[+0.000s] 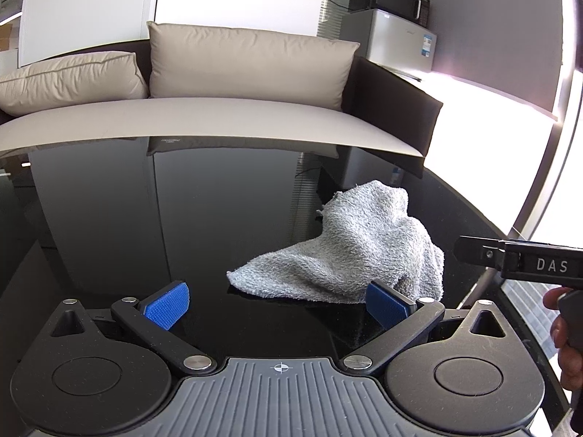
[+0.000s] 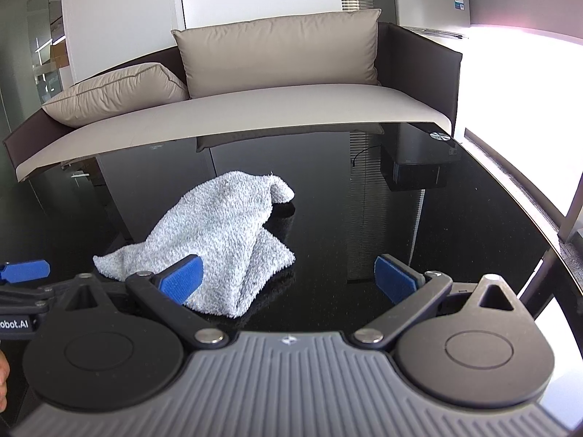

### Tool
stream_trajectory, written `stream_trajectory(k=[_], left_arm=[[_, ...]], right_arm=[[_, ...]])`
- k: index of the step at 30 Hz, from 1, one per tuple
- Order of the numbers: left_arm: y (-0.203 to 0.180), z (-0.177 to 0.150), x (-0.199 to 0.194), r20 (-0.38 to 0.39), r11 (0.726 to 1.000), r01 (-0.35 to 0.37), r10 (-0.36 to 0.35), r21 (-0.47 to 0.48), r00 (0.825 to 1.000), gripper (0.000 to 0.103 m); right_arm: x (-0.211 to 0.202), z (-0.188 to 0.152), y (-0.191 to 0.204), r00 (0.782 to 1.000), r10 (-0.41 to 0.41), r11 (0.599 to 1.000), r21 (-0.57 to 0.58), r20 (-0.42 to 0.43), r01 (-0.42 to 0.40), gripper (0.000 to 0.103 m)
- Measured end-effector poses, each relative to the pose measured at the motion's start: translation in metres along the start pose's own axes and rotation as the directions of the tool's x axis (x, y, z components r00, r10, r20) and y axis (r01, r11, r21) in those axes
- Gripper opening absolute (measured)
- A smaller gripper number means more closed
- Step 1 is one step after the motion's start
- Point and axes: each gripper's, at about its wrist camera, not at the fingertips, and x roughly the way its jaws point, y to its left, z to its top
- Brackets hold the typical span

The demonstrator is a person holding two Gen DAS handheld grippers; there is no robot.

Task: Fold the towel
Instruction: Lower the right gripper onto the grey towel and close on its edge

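Both pairs of blue fingers [image 1: 167,304] are spread wide on my grippers and hold nothing. Just past the left gripper [image 1: 278,306] the towel [image 1: 349,247] lies crumpled in a peaked heap on the black table [image 1: 145,218], ahead and to its right; from the right gripper [image 2: 288,278] it sits ahead and left, its near edge behind the left fingertip. Neither is plainly nearer. Beyond stands the sofa [image 1: 237,109].

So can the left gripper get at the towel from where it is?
Probably yes. The left gripper is open, and the towel lies crumpled on the table just ahead, toward its right finger. Nothing sits between them; the right gripper, also open, is off to the side.
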Motion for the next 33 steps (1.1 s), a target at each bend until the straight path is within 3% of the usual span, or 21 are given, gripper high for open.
stream_trajectory(k=[11, 21, 27, 33], left_arm=[[-0.003, 0.010, 0.021, -0.012, 0.999, 0.050, -0.050, 0.017, 0.999, 0.102], [-0.001, 0.018, 0.034, -0.023, 0.997, 0.078, -0.078, 0.014, 0.997, 0.102], [0.001, 0.021, 0.043, -0.034, 0.996, 0.094, -0.094, 0.002, 0.995, 0.102], [0.004, 0.020, 0.050, -0.055, 0.995, 0.099, -0.099, -0.008, 0.994, 0.101]], right_arm=[[0.029, 0.024, 0.001, 0.997, 0.074, 0.997, -0.006, 0.008, -0.074, 0.102], [0.056, 0.038, 0.004, 0.989, 0.146, 0.989, -0.003, -0.009, -0.146, 0.081], [0.066, 0.043, 0.001, 0.984, 0.178, 0.984, 0.027, -0.014, -0.178, 0.080], [0.076, 0.045, 0.003, 0.979, 0.200, 0.980, 0.020, -0.040, -0.200, 0.061]])
